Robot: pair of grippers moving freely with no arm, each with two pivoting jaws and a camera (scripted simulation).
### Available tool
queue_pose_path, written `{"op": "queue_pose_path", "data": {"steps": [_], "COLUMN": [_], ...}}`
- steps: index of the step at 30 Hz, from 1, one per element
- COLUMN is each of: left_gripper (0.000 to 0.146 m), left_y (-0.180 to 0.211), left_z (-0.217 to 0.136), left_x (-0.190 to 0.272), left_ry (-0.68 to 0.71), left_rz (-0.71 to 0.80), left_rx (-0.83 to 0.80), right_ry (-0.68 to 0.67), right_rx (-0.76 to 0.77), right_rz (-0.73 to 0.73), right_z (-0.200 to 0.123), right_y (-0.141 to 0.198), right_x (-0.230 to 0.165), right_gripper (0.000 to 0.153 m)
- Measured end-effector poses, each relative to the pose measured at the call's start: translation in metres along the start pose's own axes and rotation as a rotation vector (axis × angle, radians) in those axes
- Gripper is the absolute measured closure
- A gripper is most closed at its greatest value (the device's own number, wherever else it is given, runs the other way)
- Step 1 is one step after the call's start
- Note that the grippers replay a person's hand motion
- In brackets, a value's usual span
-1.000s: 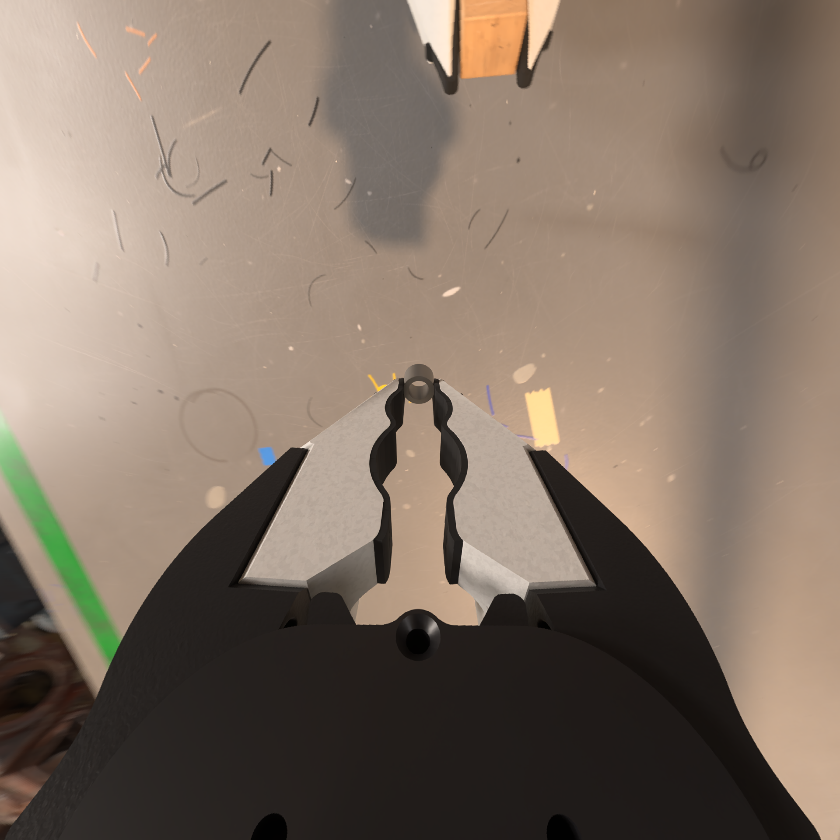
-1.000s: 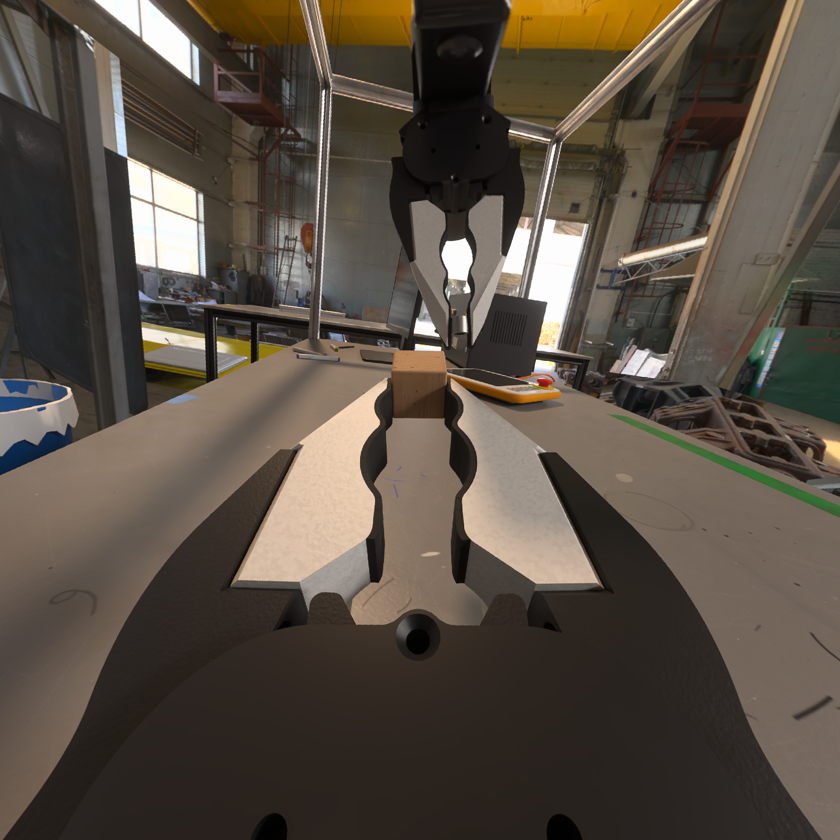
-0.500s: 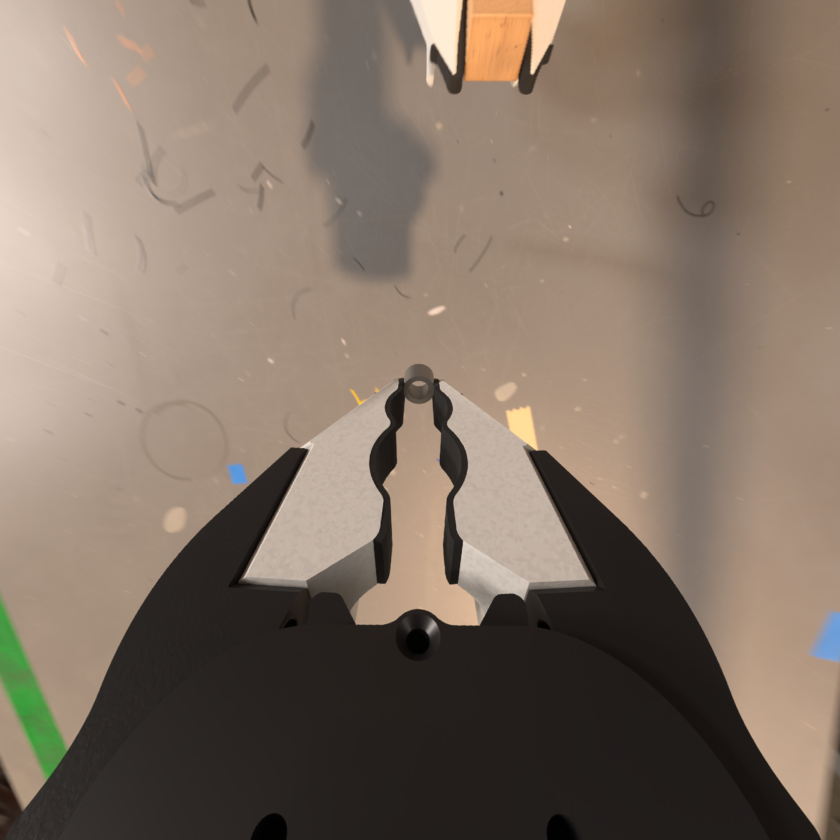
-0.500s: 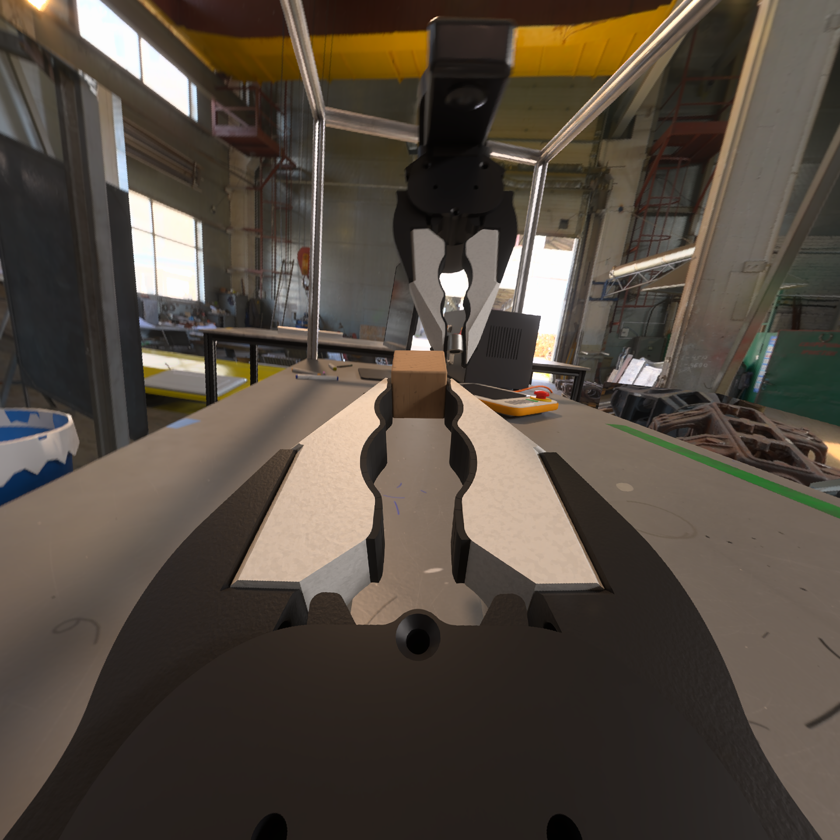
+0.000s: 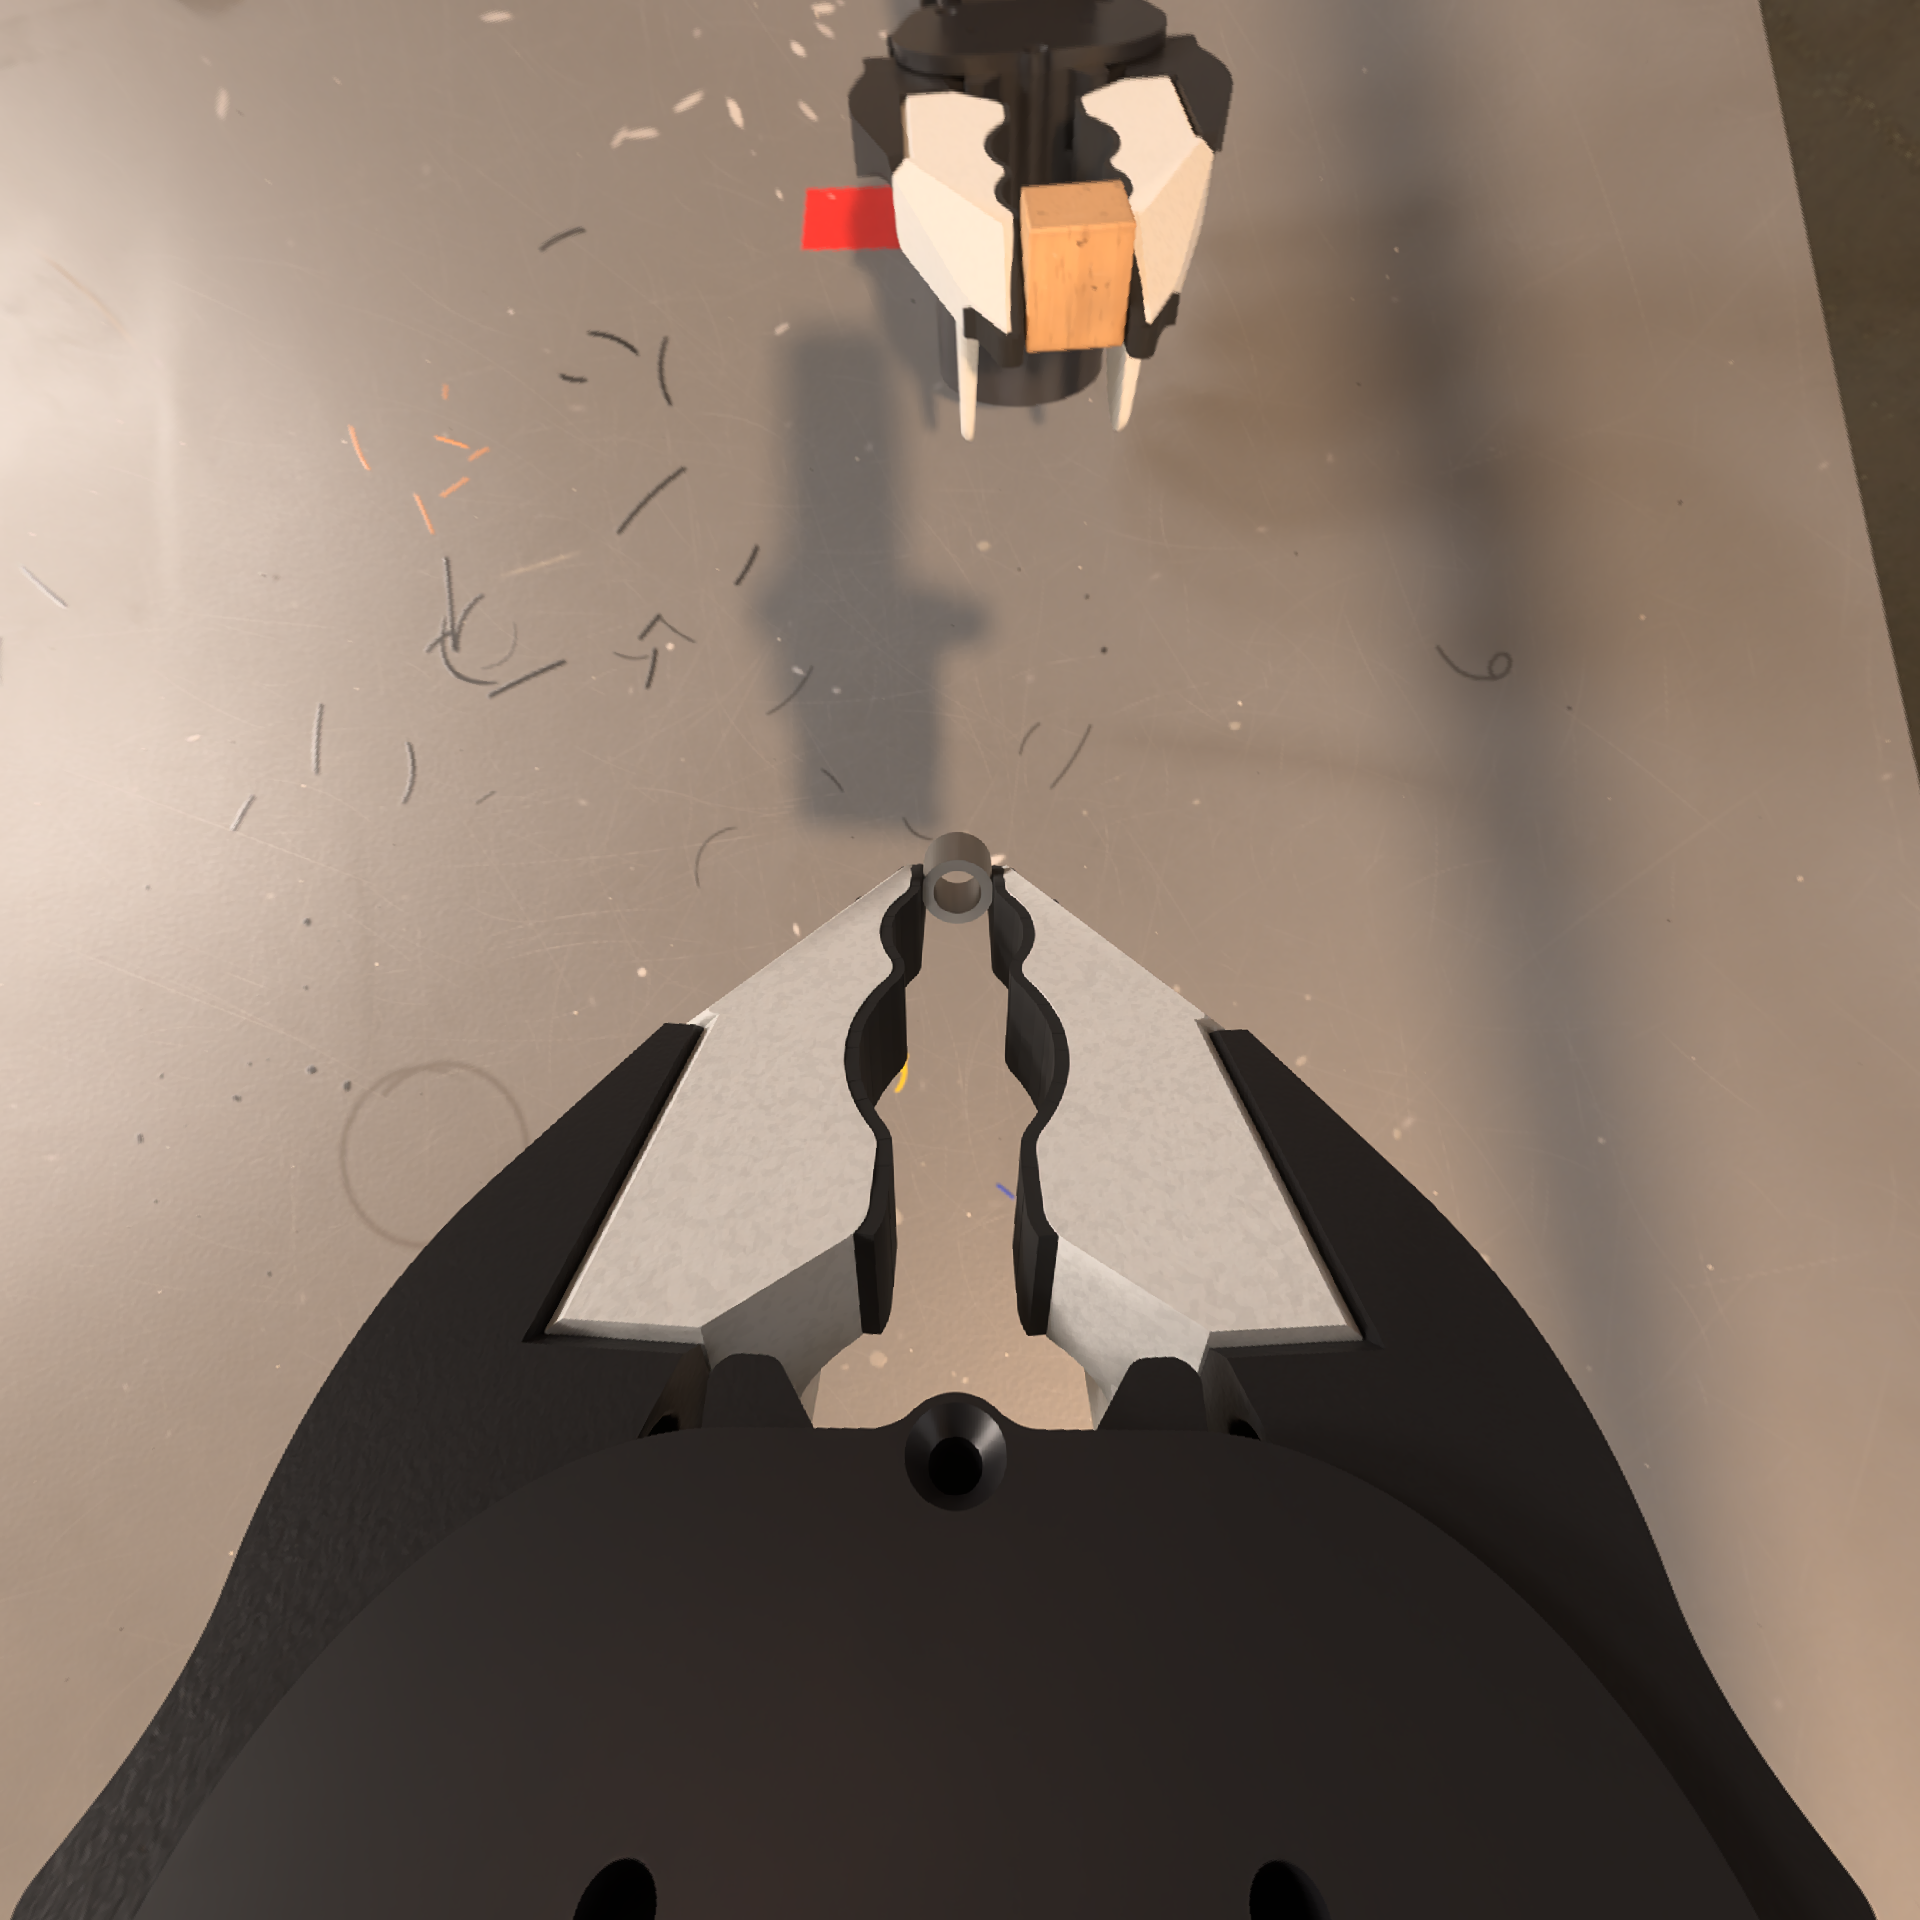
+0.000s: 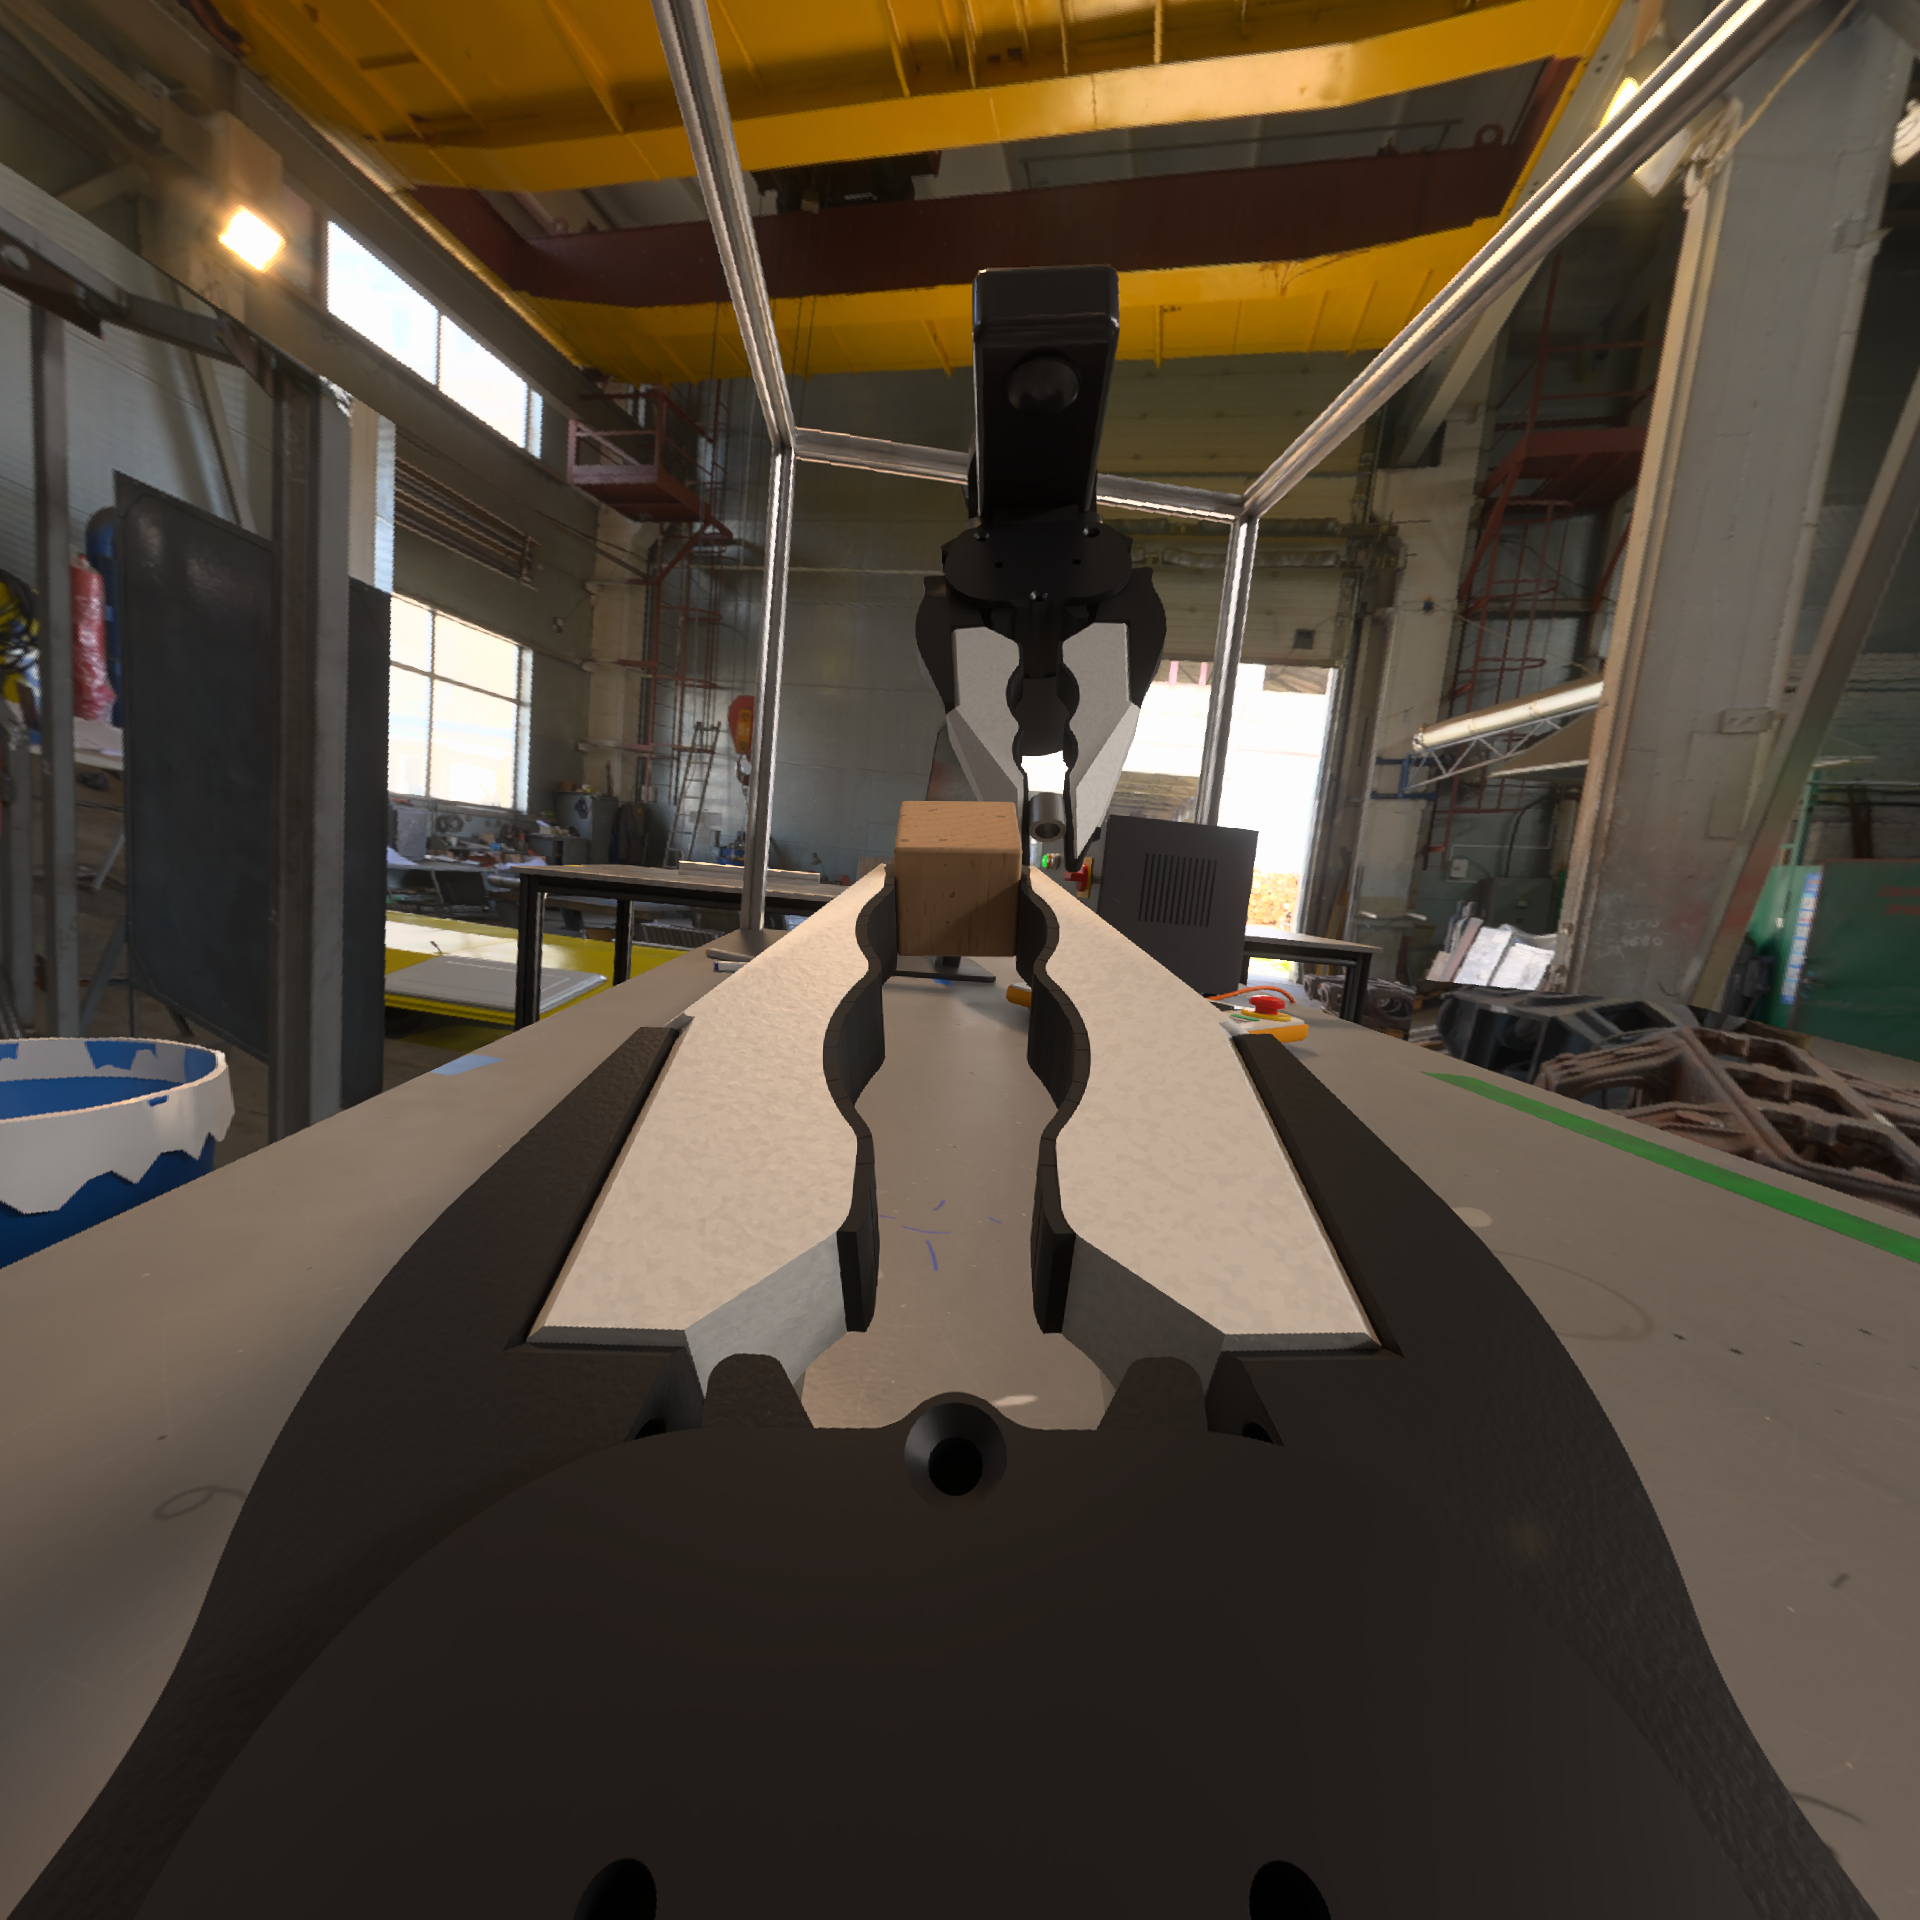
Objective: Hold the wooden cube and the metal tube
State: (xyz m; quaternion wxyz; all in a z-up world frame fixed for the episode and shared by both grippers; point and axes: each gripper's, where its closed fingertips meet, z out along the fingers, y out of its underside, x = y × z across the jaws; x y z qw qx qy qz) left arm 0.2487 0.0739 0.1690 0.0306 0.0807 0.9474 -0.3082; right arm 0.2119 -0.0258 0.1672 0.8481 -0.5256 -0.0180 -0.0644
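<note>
My left gripper [image 5: 958, 902] is shut on a short grey metal tube [image 5: 958, 891], held at its fingertips high above the table, its open end toward the camera. My right gripper [image 6: 956, 894] is shut on a light wooden cube [image 6: 954, 883], held at its fingertips above the table. In the left wrist view the right gripper [image 5: 1075, 322] with the cube [image 5: 1075, 270] shows at the top. In the right wrist view the left gripper [image 6: 1044, 831] hangs ahead, pointing down, with the tube [image 6: 1045, 816] at its tips beside the cube.
The grey worktable [image 5: 312, 935] is marked with scratches and a red tape patch [image 5: 847, 218]. A green tape line [image 6: 1683, 1164] runs along its right side. A yellow handheld device [image 6: 1262, 1018] lies at the far end. A blue bucket [image 6: 94, 1132] stands left of the table.
Both grippers have risen, each still holding its object. In the left wrist view the right gripper with the cube has come further into view. The left gripper looks farther off and higher.
</note>
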Motion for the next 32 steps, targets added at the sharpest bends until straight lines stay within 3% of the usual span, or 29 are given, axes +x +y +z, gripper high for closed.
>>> {"op": "queue_pose_path", "data": {"steps": [9,15,23,32], "left_gripper": [0.135,0.135,0.135,0.135], "left_y": [0.009,0.003,-0.007,-0.001], "left_z": [0.006,0.002,0.000,0.003], "left_x": [-0.003,-0.010,-0.010,-0.005], "left_ry": [-0.044,-0.043,-0.024,-0.028], "left_rz": [-0.025,-0.100,-0.099,0.043], "left_rx": [-0.067,0.110,0.165,0.078], "right_ry": [-0.001,0.024,0.020,-0.008], "right_rx": [-0.022,0.008,0.064,0.055], "right_rz": [0.005,0.011,0.002,-0.010], "right_z": [0.001,0.002,-0.001,0.002], "right_y": [0.004,0.003,-0.005,-0.003], "right_x": [0.000,0.002,0.002,-0.002], "right_gripper": [0.131,0.131,0.131,0.131]}}
